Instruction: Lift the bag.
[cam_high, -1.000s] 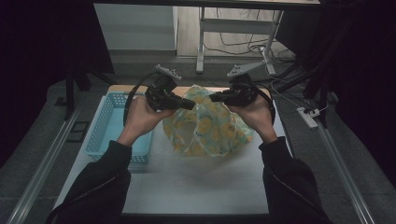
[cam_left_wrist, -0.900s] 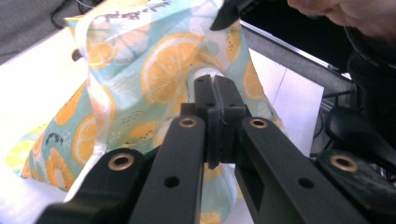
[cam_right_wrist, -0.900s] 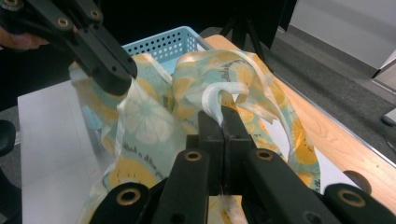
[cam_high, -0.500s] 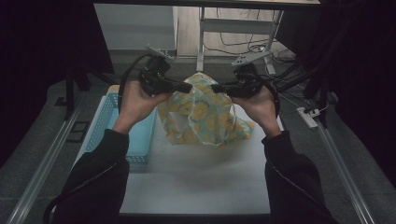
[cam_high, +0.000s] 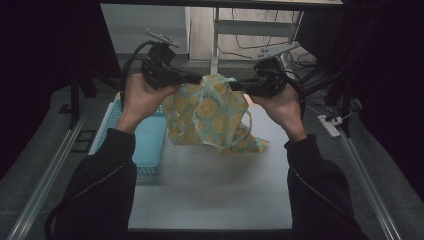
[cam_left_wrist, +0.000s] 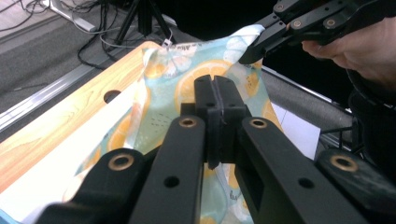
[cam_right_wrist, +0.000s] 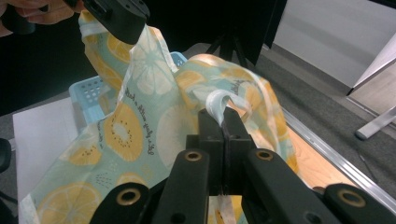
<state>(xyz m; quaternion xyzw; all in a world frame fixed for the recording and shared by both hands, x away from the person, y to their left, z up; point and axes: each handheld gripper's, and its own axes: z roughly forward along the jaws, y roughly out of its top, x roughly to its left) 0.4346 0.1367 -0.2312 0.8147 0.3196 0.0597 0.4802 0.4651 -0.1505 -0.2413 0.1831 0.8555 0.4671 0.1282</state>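
Evidently the work is to spread out a fruit-print cloth bag (cam_high: 207, 117), and that explains the symmetrical hold: the left gripper (cam_high: 194, 79) and the right gripper (cam_high: 235, 87) each pinch one upper corner, jaws facing each other across the fabric. In the left gripper view its jaws stand pressed together with the printed cloth caught between them; in the right gripper view its jaws are likewise closed, biting the fabric where a pale handle strap (cam_right_wrist: 219, 103) loops out just above them. Holding it by two high points lets gravity pull the body flat (a single grip would leave it bunched).

The bag hangs in the air over the far part of the white table (cam_high: 210, 190), its top edge running roughly level from one gripper to the other, its long axis dropping from that edge toward the tabletop. Its lower corner (cam_high: 252, 145) seems to trail on or just above the surface; I cannot tell which. A light blue basket (cam_high: 147, 150) sits just beside it on the person's left.
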